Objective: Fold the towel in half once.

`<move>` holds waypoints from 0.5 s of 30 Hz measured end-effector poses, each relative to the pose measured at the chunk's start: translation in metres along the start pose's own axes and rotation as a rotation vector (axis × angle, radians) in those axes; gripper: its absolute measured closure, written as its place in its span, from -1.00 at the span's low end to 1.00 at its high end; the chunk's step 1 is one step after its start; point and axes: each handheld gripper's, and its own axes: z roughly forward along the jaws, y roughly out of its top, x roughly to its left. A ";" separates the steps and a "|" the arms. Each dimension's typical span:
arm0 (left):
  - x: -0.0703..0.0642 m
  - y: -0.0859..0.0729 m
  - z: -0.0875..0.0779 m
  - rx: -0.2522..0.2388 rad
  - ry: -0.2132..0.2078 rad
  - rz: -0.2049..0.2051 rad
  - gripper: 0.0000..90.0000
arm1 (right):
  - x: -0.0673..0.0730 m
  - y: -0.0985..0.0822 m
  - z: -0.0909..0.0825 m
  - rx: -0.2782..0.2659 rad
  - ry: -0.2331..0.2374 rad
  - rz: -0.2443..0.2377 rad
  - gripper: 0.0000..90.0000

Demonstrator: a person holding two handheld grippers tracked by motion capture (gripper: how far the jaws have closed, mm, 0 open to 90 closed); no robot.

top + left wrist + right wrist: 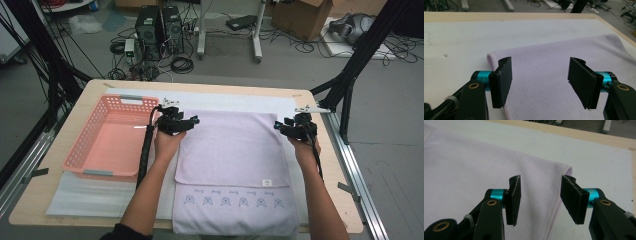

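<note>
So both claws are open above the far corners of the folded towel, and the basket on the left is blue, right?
Not quite: the basket is pink, as the high view shows. The rest holds: the left claw and the right claw both stand open with nothing between the jaws, each over a far corner of the folded towel.

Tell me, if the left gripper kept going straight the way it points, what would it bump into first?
Probably the towel. The left gripper points forward and slightly down with open jaws, and the towel's folded far edge lies right ahead. Past it is only the white mat. Depth is hard to judge.
</note>
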 end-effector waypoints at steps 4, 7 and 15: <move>-0.005 -0.009 -0.012 0.001 -0.015 0.016 -0.19 | 0.007 -0.009 -0.016 -0.012 0.024 -0.017 0.08; -0.007 -0.016 -0.021 -0.011 -0.028 0.016 -0.19 | 0.012 -0.015 -0.026 0.005 0.025 -0.031 0.07; -0.028 -0.042 -0.046 -0.009 -0.074 0.051 -0.21 | 0.031 -0.046 -0.056 -0.002 0.050 -0.035 0.13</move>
